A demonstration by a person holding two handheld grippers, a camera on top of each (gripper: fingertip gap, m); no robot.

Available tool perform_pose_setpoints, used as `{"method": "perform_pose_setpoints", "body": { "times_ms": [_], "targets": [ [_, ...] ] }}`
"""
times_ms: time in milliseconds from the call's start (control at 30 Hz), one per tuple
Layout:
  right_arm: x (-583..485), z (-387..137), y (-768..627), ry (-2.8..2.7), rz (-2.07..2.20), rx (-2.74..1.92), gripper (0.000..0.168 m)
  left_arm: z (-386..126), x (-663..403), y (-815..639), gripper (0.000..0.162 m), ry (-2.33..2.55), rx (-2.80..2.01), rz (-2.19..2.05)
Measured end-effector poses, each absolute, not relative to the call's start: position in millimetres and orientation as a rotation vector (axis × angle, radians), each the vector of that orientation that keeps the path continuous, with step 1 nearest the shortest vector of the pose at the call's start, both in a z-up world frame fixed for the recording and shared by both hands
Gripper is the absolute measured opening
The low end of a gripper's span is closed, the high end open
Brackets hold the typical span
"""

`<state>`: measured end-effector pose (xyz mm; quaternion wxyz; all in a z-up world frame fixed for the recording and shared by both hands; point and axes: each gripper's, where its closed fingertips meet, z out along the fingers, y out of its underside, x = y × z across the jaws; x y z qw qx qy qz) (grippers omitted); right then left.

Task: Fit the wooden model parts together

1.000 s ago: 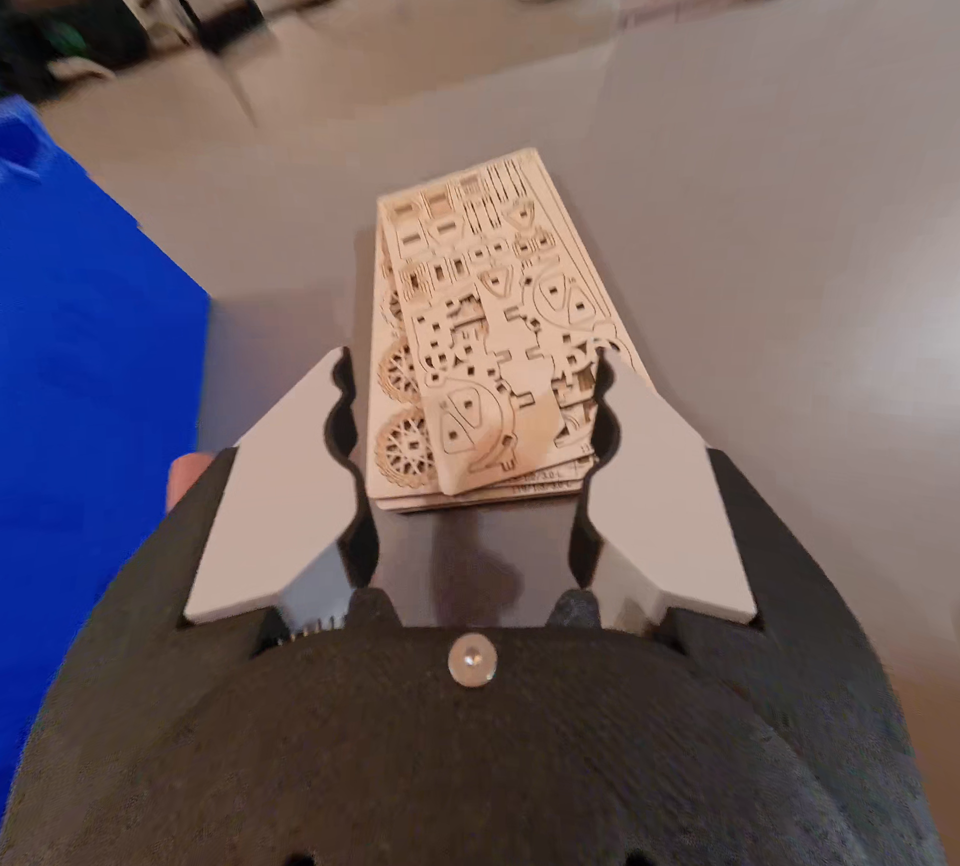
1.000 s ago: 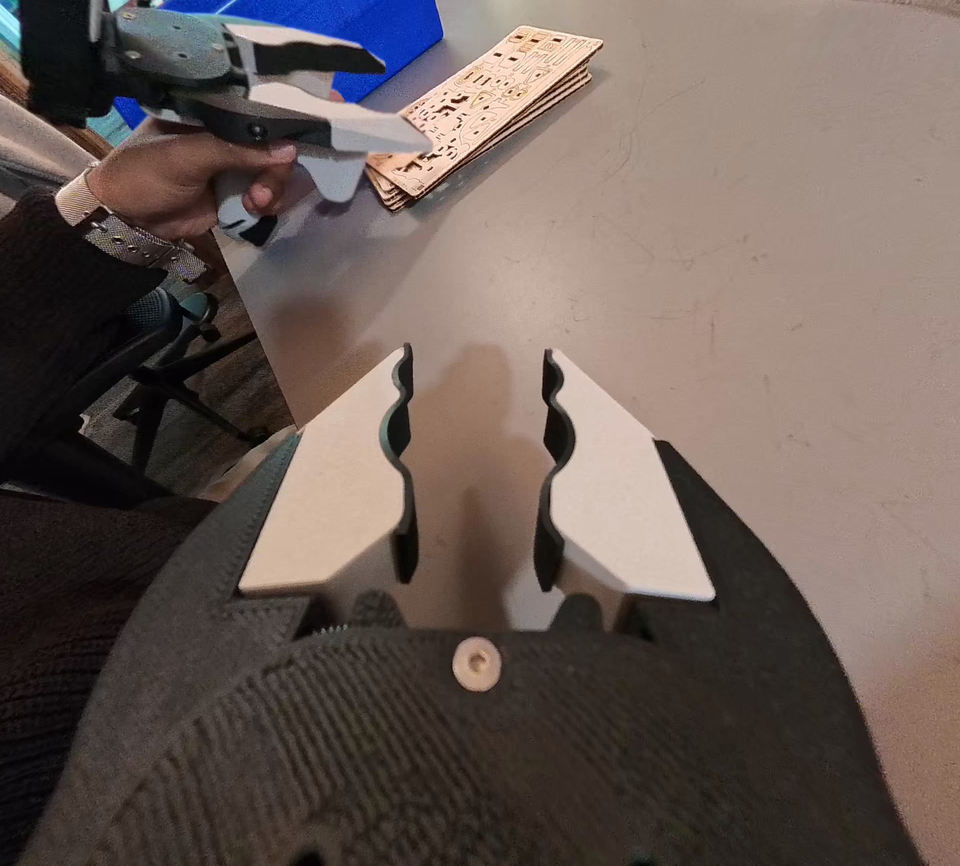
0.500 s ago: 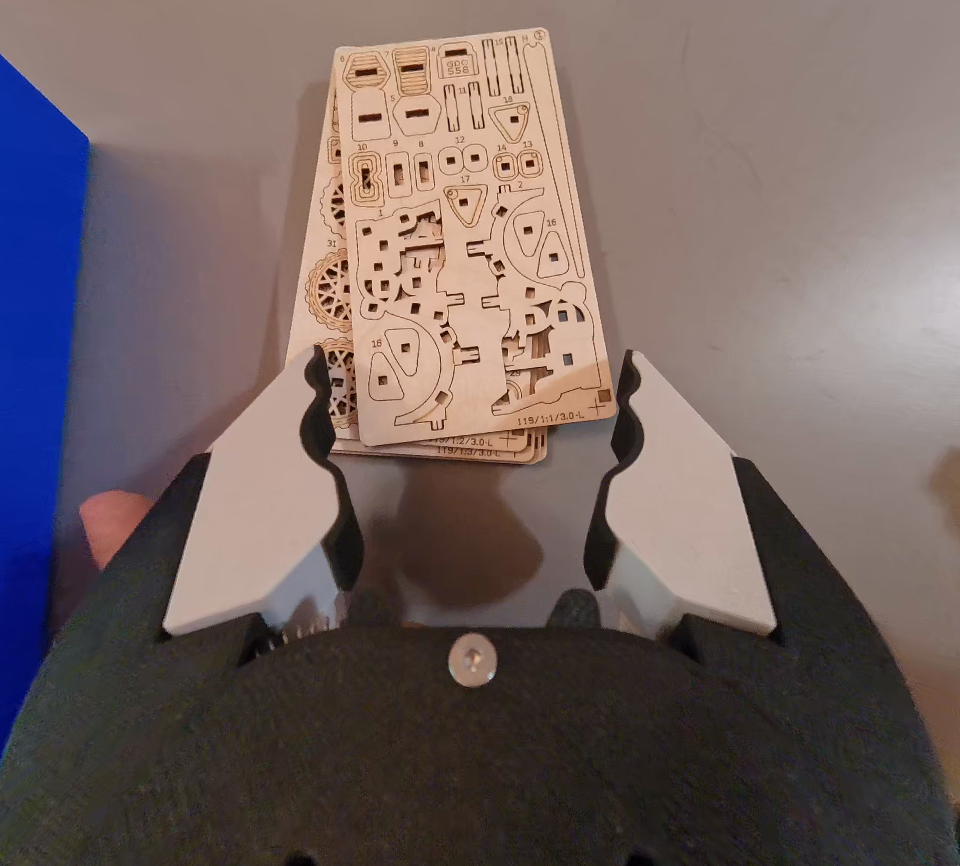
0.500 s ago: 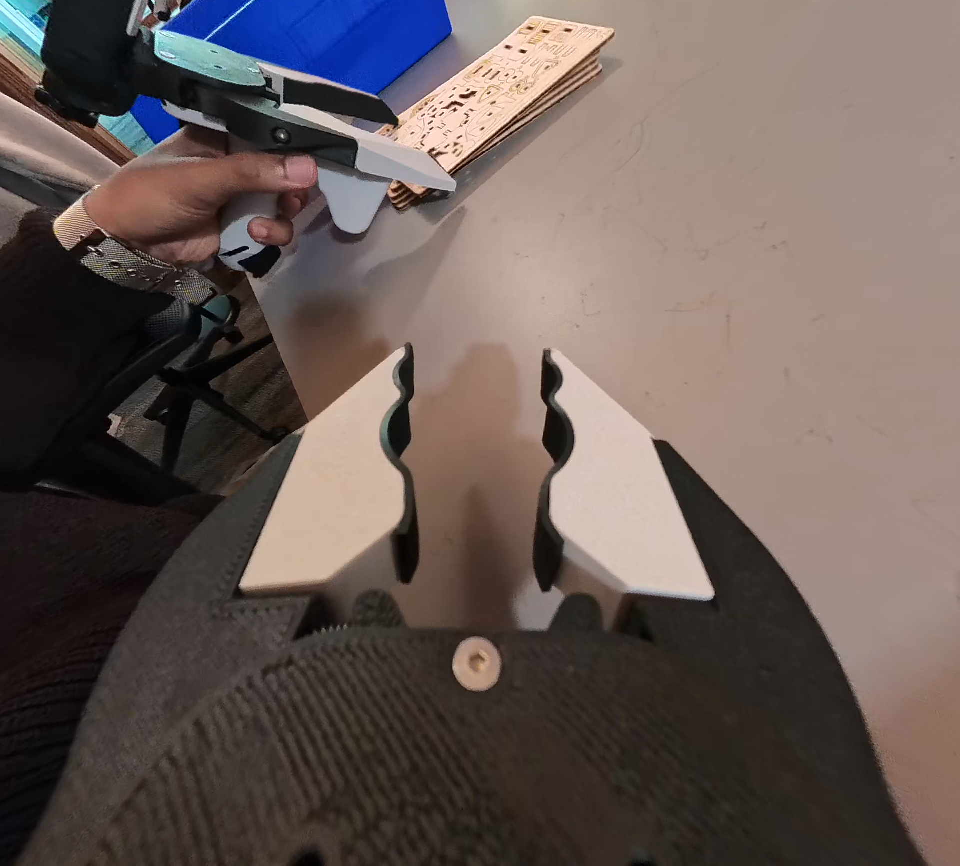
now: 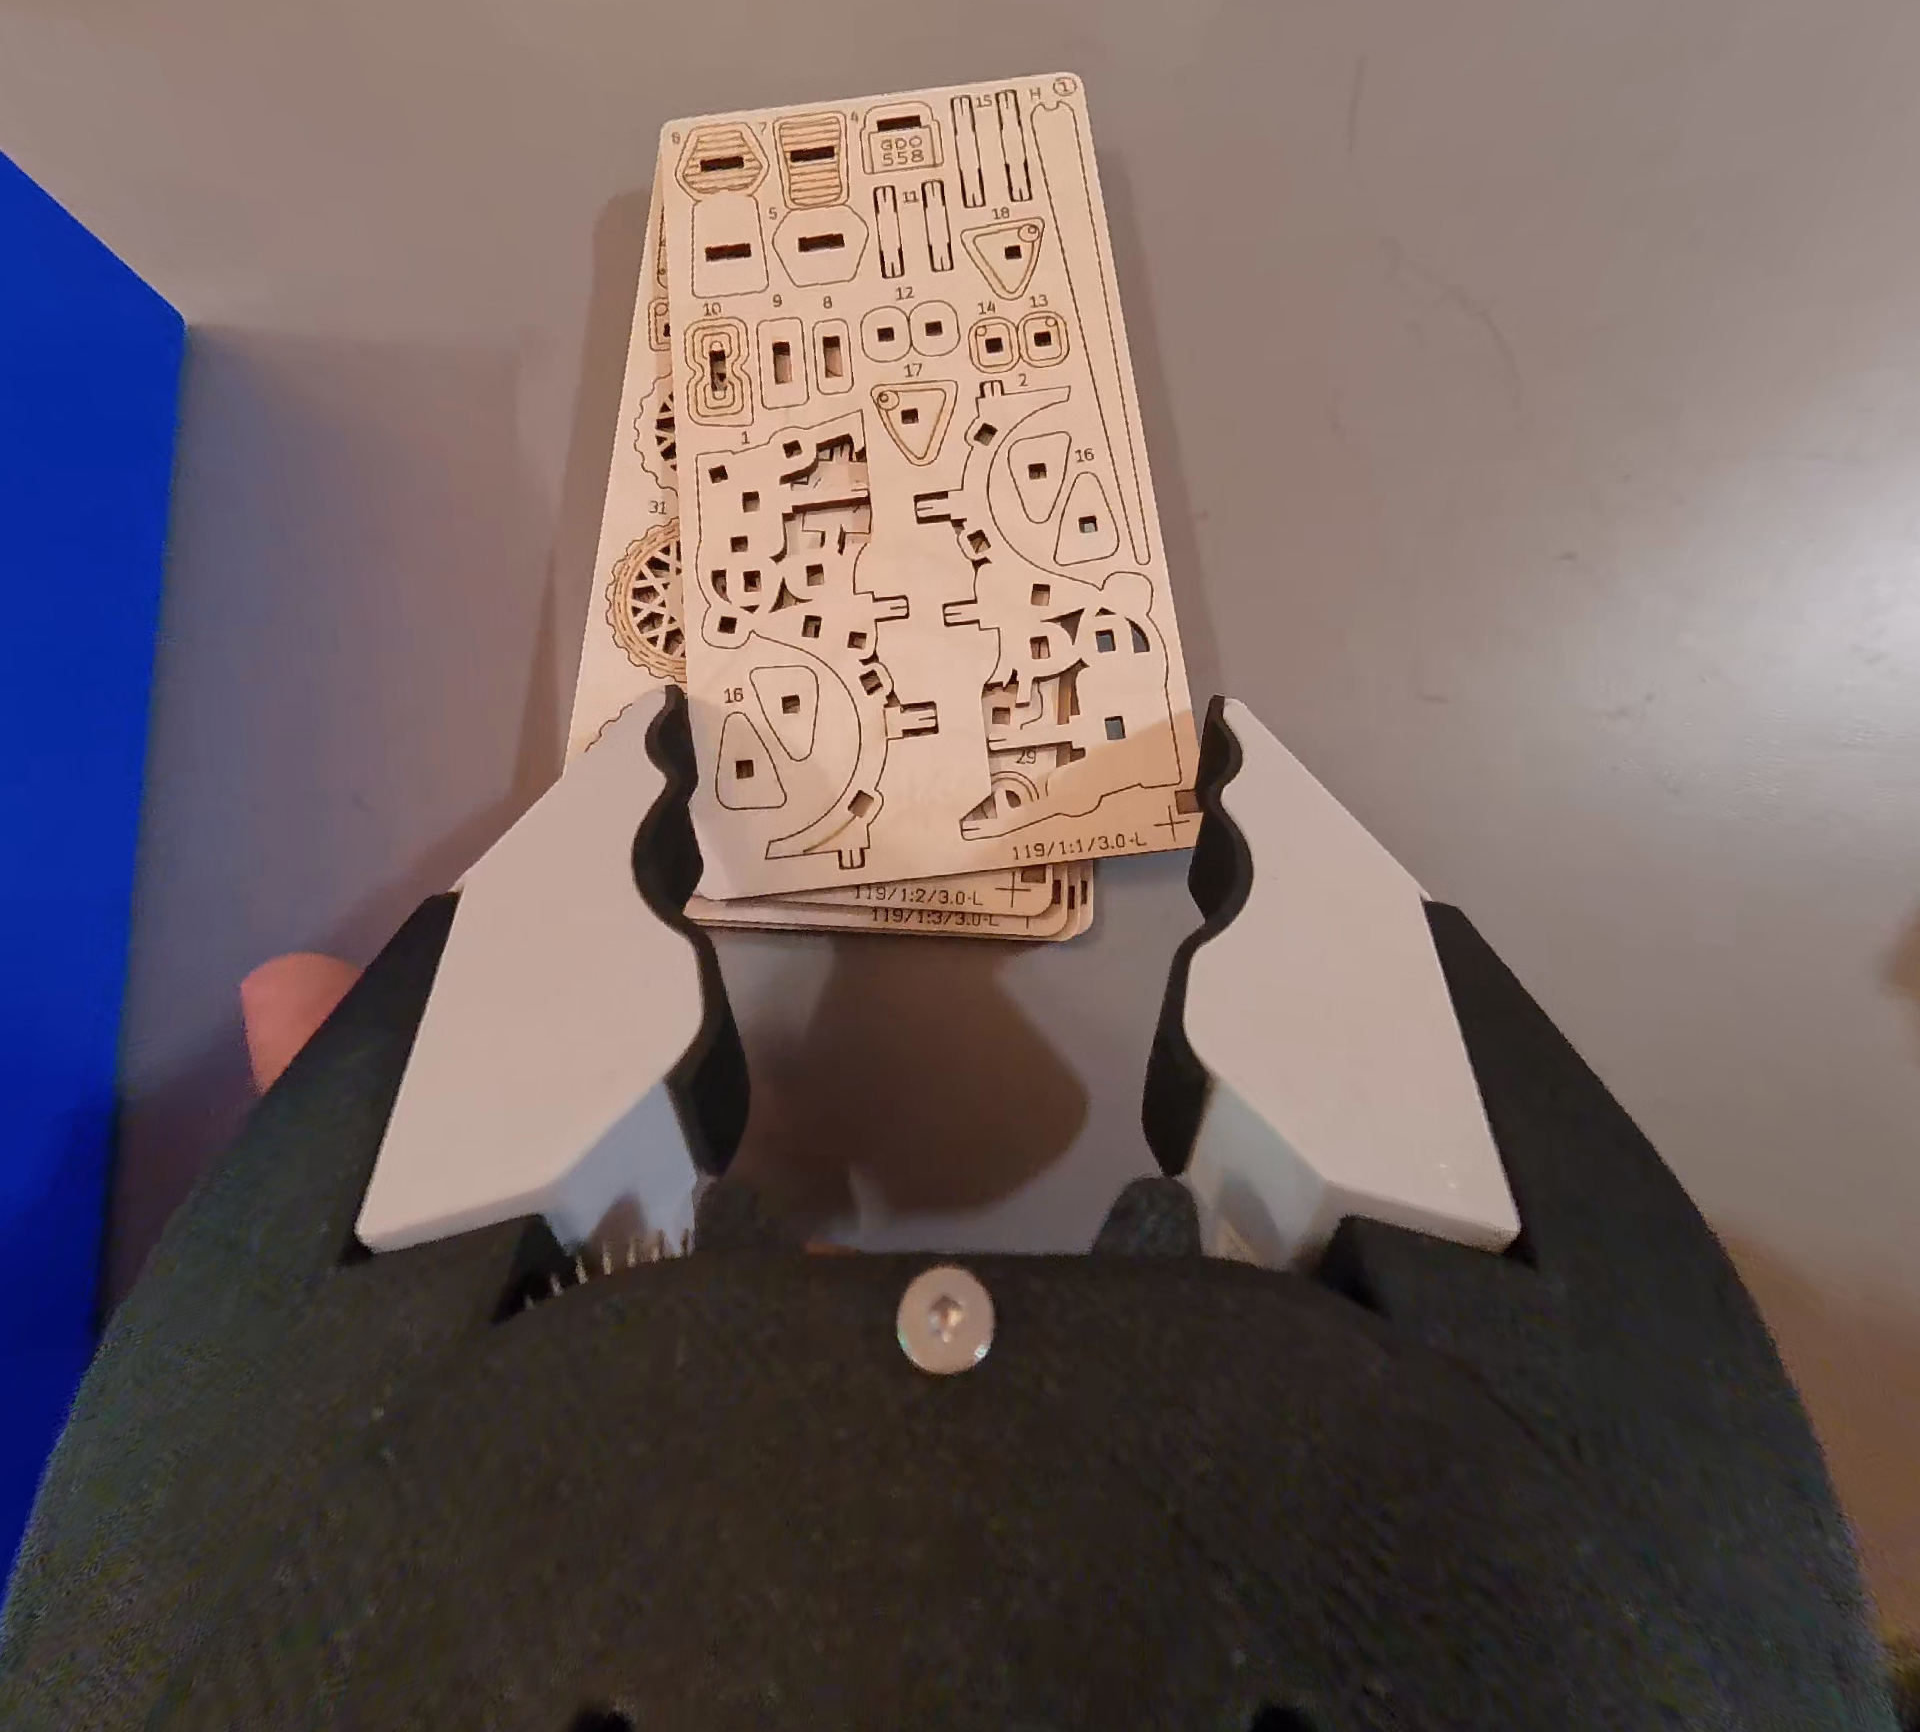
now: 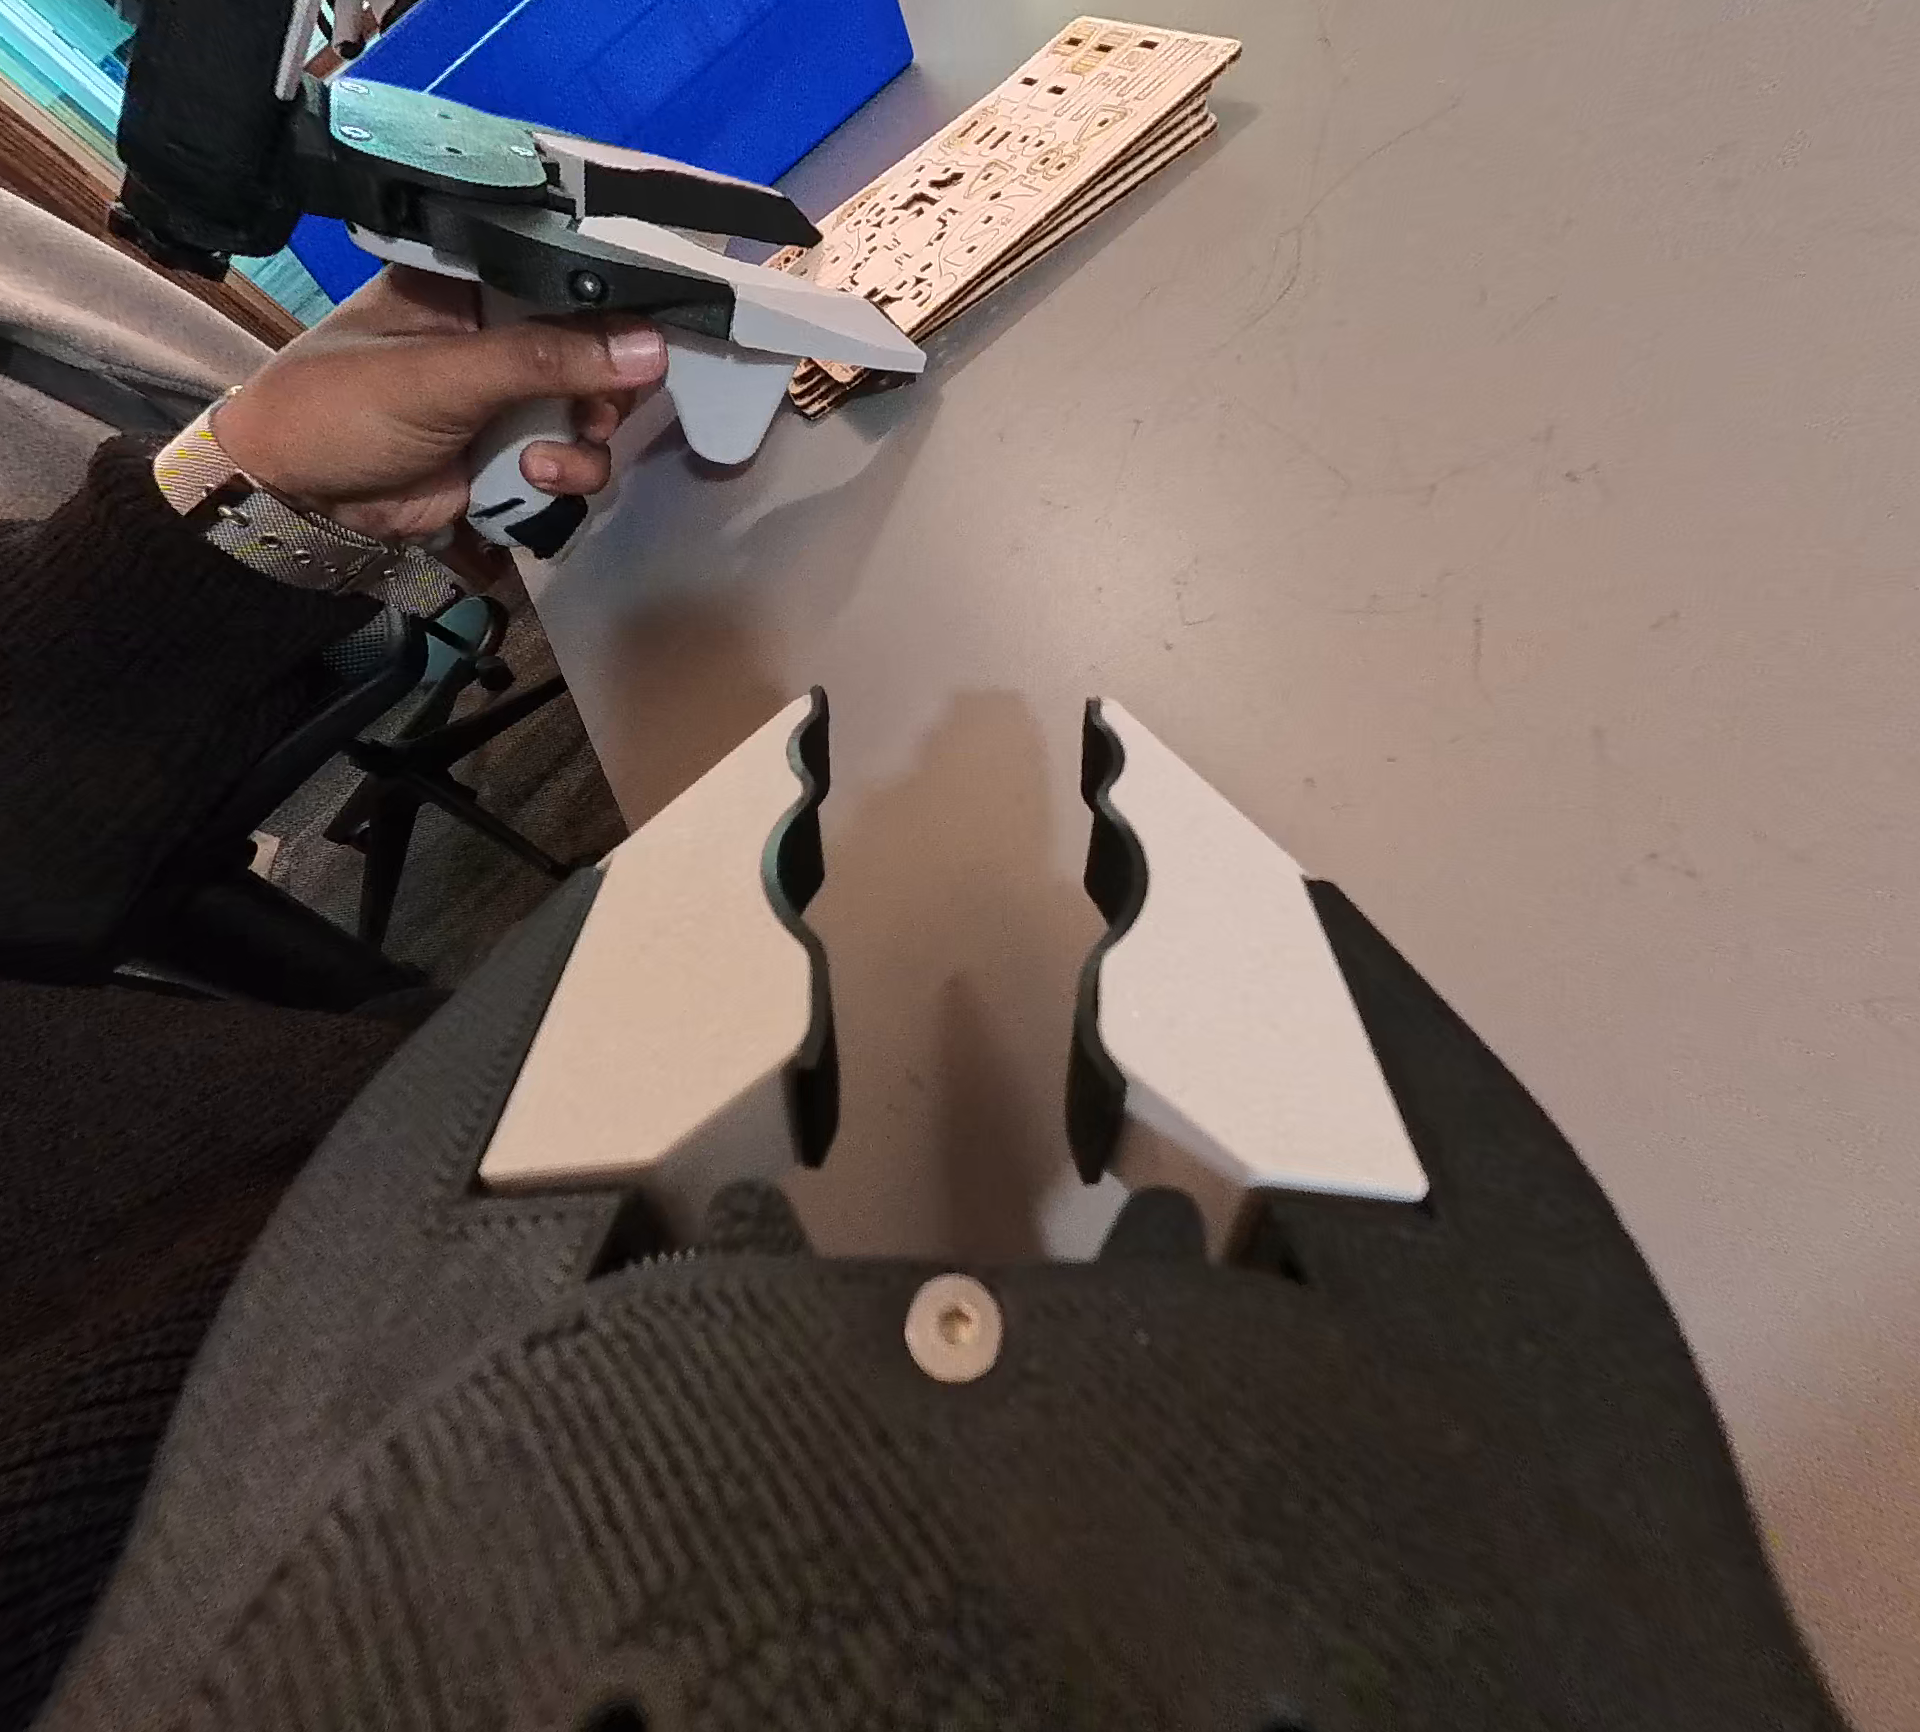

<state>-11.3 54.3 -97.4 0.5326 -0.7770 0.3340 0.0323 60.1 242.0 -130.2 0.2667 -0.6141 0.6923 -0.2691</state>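
Note:
A stack of several thin laser-cut wooden model sheets [image 5: 894, 477] lies flat on the grey table [image 5: 1507, 435]. The top sheet is skewed a little to the right of the ones under it. My left gripper [image 5: 940, 716] is open wide and hovers over the stack's near end, with a fingertip at each side of the top sheet. In the right wrist view the stack [image 6: 1049, 155] lies at the far left and the left gripper [image 6: 852, 300] hangs above its near end. My right gripper [image 6: 954, 708] is open and empty above bare table, well short of the stack.
A blue bin [image 6: 665, 30] stands just left of the stack and also shows in the left wrist view [image 5: 73, 643]. The table's left edge [image 6: 582, 695] runs close to my right gripper, with an office chair [image 6: 416, 747] below it. A hand [image 6: 416, 425] holds the left gripper.
My left gripper has tipped down over the stack, moved closer to its near end and opened wider. My right gripper has barely moved.

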Motion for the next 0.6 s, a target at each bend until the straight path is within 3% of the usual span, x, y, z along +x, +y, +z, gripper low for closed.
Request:
{"method": "perform_pose_setpoints", "body": {
  "times_ms": [600],
  "targets": [
    [-11.2,-97.1,54.4,0.801,0.086,-1.848,0.048,-101.5,60.4,208.7,0.096,1.920,-1.463,-0.900]
  ]
}}
